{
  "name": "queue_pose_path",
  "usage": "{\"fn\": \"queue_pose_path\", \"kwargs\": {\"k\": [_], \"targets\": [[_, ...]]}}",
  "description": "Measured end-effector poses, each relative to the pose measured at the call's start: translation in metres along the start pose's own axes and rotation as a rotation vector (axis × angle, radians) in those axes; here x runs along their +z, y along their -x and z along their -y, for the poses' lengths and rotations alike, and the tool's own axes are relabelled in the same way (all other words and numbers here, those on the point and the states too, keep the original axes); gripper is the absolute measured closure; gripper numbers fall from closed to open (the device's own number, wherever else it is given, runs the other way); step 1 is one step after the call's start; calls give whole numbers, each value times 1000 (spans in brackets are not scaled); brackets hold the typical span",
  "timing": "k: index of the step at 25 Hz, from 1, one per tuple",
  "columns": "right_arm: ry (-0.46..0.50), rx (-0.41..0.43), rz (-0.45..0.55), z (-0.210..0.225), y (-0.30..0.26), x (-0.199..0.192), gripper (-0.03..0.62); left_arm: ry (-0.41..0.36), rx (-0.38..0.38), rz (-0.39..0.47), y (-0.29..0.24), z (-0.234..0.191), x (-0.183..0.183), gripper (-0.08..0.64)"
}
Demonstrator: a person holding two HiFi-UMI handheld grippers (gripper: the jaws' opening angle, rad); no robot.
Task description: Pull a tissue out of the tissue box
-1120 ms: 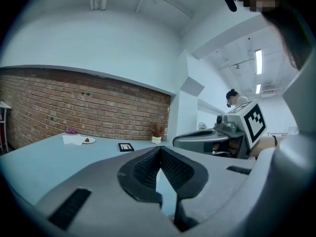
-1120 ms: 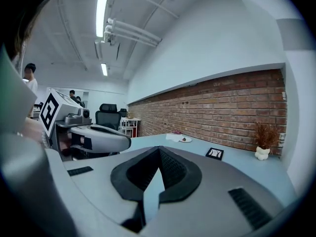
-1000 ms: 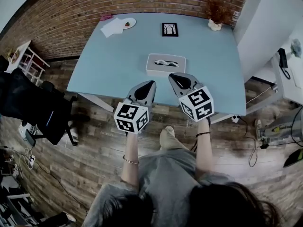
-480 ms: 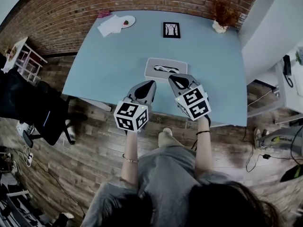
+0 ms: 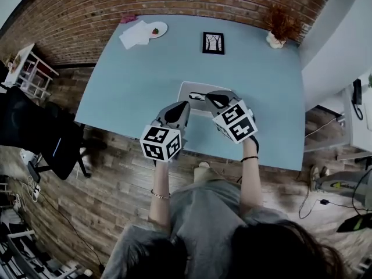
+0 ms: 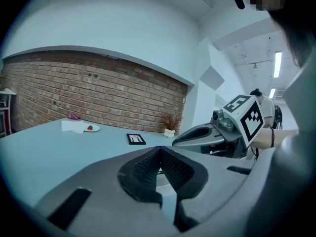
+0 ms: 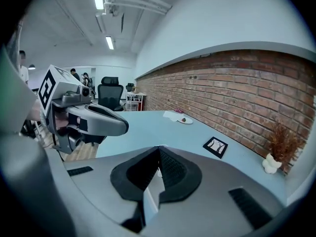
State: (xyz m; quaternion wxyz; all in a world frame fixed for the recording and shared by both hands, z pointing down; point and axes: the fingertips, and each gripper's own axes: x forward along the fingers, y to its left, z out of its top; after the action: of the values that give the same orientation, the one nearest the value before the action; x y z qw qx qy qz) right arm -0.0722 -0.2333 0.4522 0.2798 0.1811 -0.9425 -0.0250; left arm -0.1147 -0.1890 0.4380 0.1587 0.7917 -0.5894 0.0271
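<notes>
Head view: the tissue box [image 5: 195, 90] sits mid-counter [image 5: 133, 80]. Its right part is hidden behind the right gripper [image 5: 210, 96], and the left gripper [image 5: 186, 103] overlaps its near left corner.

Left gripper view: jaws pressed together, holding nothing.

Right gripper view: jaws pressed together, nothing between them.

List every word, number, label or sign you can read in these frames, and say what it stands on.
No readable text in any view.
Cubes on the left gripper and right gripper: black-and-white square markers only, no letters or digits.
framed picture: a dark drawing, no words.
tissue box: no print can be made out.
</notes>
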Motion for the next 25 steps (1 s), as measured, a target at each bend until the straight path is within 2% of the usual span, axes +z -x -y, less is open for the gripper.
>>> {"fn": "queue_pose_path", "kwargs": {"k": [10,12,25], "targets": [[10,78,-108,3,-29,-19,588,64,28,-42,-15,-15,-17,557],[5,78,-128,4,-33,-23,550,70,20,-56,-19,-17,-21,557],[-24,91,-244,3,-63,-50,454,94,-4,-141,-33,-31,-42,557]]}}
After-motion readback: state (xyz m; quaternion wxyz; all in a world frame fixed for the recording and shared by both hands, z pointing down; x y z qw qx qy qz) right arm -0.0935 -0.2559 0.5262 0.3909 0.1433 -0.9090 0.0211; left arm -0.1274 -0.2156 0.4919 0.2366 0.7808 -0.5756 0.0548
